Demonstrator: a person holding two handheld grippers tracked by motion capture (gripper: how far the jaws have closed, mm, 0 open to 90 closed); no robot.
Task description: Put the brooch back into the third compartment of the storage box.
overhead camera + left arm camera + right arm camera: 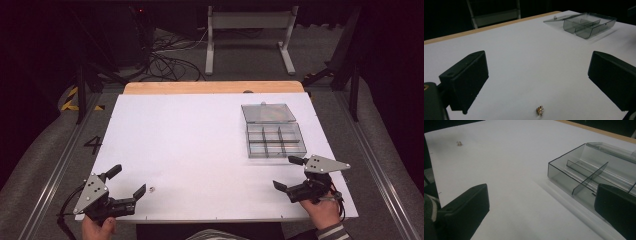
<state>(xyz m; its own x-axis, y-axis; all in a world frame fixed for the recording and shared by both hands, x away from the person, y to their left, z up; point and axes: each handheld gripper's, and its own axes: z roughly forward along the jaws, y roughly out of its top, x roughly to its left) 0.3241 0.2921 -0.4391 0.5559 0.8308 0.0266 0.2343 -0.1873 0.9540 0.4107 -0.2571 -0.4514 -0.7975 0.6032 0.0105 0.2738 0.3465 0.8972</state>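
A tiny gold-coloured metal piece lies on the white table top near the front edge; in the left gripper view this small piece sits low between the two jaws, and in the right gripper view the same piece lies far off at upper left. My left gripper stands open just left of it, nothing between its jaws. A clear smoky compartment box with its lid folded back sits at the right. My right gripper is open just in front of the box, empty.
The white board covers a wooden table whose back edge shows. Behind it on the floor are cables and a grey stand. Metal rails run along both sides of the table.
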